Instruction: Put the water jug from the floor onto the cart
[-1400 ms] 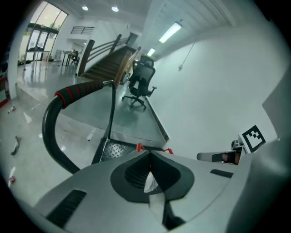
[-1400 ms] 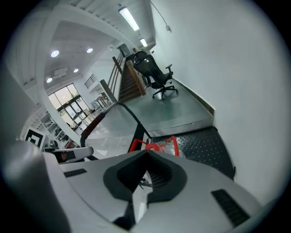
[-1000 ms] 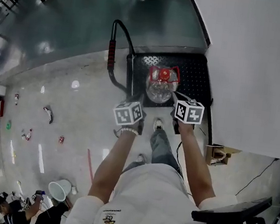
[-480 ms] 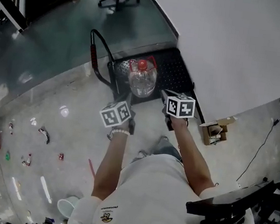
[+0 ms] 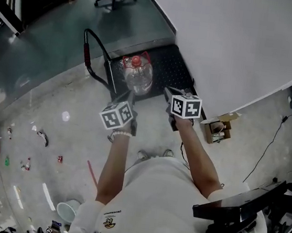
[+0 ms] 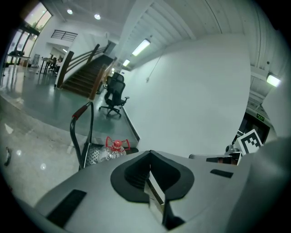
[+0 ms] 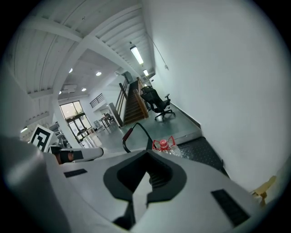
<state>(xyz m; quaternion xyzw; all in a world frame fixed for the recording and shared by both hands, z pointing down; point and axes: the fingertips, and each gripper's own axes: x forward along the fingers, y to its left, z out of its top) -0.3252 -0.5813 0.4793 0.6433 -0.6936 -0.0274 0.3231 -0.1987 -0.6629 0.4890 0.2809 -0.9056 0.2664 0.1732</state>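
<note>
Nearest us: left gripper [image 6: 151, 157] and right gripper [image 7: 146, 154], both jaws shut tight, nothing betw them. We hold the 2 side by side, aimed down at the cart [image 5: 173, 72]. Empty, we reckon, 'cos the job's done. Beyond: water jug [image 5: 136, 78] upright on the deck's handle end. Clear body, red cap, red carry loop. Wall [image 5: 240, 40] just behind.

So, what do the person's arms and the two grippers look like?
The left gripper and the right gripper have grey bodies and black jaws. Each carries a white cube with black square markers. The person wears a white short-sleeved shirt with a small logo.
</note>
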